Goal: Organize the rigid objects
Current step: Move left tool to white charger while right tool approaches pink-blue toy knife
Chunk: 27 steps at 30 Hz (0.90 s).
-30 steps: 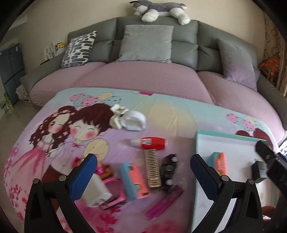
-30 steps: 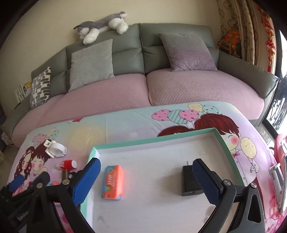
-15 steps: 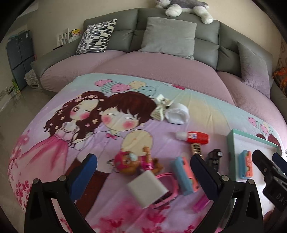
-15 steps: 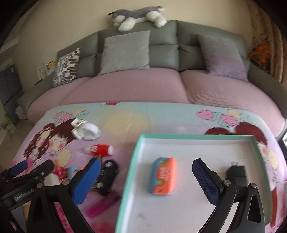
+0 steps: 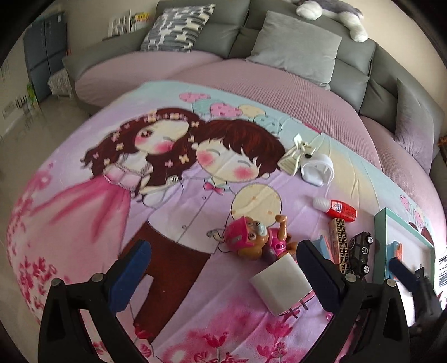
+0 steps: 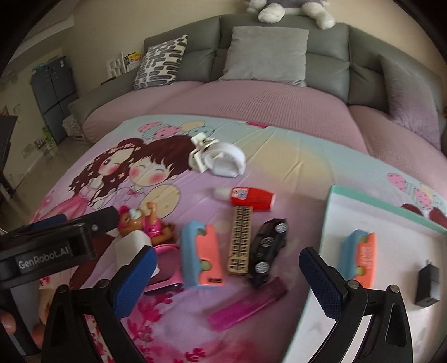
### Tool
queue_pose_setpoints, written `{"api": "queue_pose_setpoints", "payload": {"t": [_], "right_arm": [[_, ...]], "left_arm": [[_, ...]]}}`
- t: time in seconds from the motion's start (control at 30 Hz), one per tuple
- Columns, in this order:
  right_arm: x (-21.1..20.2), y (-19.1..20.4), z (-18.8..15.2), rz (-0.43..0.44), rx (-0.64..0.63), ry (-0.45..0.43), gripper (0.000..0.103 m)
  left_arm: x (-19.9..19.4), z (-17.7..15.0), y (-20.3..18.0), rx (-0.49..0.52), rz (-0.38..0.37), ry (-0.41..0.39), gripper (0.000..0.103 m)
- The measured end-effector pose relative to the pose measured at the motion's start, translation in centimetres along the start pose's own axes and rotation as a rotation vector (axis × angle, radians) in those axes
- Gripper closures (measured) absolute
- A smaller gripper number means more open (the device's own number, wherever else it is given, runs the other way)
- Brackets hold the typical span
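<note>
Loose objects lie on the cartoon bedspread: a white charger [image 5: 280, 287], a toy pup [image 5: 257, 237], a blue-orange block [image 6: 201, 257], a patterned bar [image 6: 240, 240], a black toy car [image 6: 269, 248], a red bottle [image 6: 251, 198], a pink bar [image 6: 245, 307] and a white clip and holder [image 6: 220, 159]. The teal-rimmed tray [image 6: 335, 195] at right holds another blue-orange block [image 6: 360, 257] and a black adapter [image 6: 427, 284]. My left gripper [image 5: 220, 276] is open and empty, with the white charger just inside its right finger. My right gripper [image 6: 226, 282] is open and empty over the blocks and car.
A grey sofa with cushions [image 6: 265, 53] and a plush dog [image 5: 332, 14] runs behind the bedspread. The floor and a dark cabinet [image 5: 44, 53] lie to the left. A pink watch [image 6: 164, 279] lies under the charger.
Both grippers have swung left. The right gripper left the tray and now looks over the loose objects. The left view now centres on the pup and charger. Both stay open.
</note>
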State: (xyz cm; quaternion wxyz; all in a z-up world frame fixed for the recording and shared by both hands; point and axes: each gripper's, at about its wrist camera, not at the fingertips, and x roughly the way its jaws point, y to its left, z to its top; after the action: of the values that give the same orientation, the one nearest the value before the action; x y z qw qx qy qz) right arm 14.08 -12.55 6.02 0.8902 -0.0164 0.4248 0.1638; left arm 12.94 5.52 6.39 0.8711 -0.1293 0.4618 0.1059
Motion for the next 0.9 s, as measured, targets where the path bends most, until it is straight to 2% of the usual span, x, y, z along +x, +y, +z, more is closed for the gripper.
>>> {"api": "queue_pose_setpoints", "payload": {"t": [0.17, 0.3, 0.4, 0.6, 0.7, 0.73, 0.77, 0.9], "right_arm": [[1.5, -0.4, -0.5, 0.012, 0.051, 0.049, 0.015], [2.4, -0.5, -0.8, 0.022, 0.063, 0.073, 0.024], [2.7, -0.3, -0.8, 0.008, 0.050, 0.078, 0.026], [2.4, -0.1, -0.7, 0.002, 0.037, 0.088, 0.029], [2.4, 0.0, -0.8, -0.006, 0.023, 0.098, 0.029], [2.4, 0.0, -0.8, -0.007, 0.020, 0.100, 0.029], [2.4, 0.0, -0.9, -0.007, 0.019, 0.104, 0.029], [2.4, -0.1, -1.0, -0.003, 0.023, 0.106, 0.029]], "left_arm": [[1.2, -0.3, 0.1, -0.024, -0.052, 0.051, 0.000], [2.0, -0.6, -0.8, 0.013, -0.073, 0.085, 0.000], [2.4, -0.8, -1.4, 0.048, -0.077, 0.103, 0.000], [2.8, -1.2, -2.2, 0.071, -0.137, 0.124, 0.001], [3.2, -1.3, -2.5, 0.072, -0.162, 0.139, 0.010], [3.3, -1.4, -2.5, 0.067, -0.172, 0.148, 0.018], [3.5, -1.4, -2.5, 0.063, -0.180, 0.156, 0.022], [3.5, -1.5, -2.6, 0.059, -0.212, 0.166, 0.030]]}}
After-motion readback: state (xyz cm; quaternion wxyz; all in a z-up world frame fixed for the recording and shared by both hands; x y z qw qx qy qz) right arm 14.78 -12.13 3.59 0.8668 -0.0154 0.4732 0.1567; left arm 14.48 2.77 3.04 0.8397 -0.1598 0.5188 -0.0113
